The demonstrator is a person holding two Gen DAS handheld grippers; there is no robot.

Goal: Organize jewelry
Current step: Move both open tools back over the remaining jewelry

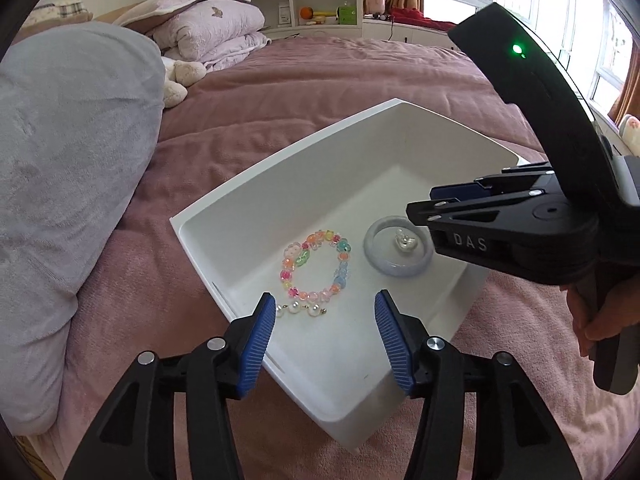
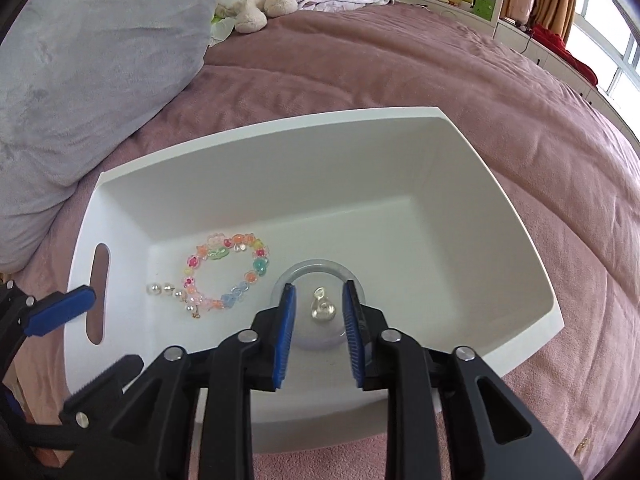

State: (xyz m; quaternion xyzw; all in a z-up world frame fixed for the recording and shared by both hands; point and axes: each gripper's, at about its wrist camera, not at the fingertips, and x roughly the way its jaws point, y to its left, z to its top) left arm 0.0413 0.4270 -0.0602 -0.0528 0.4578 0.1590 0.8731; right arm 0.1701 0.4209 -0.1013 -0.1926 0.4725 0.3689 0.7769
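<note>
A white bin (image 1: 256,168) (image 2: 500,184) lies on the pink bed. In it lie a colourful bead bracelet (image 1: 316,266) (image 2: 226,272), a pearl piece (image 1: 302,310) (image 2: 166,290), a pale bangle (image 1: 398,270) (image 2: 320,270) and a small clear trinket (image 1: 406,240) (image 2: 323,306) inside the bangle. My left gripper (image 1: 325,304) is open above the bin's near edge, over the pearls and bracelet. My right gripper (image 2: 319,296) is open and empty, its fingers straddling the trinket above the bangle; it also shows in the left wrist view (image 1: 424,204).
A large grey pillow (image 1: 68,184) (image 2: 92,64) lies just left of the bin. A plush toy (image 2: 256,4) and folded quilts (image 1: 208,28) lie farther back. Shelves and a window stand behind the bed.
</note>
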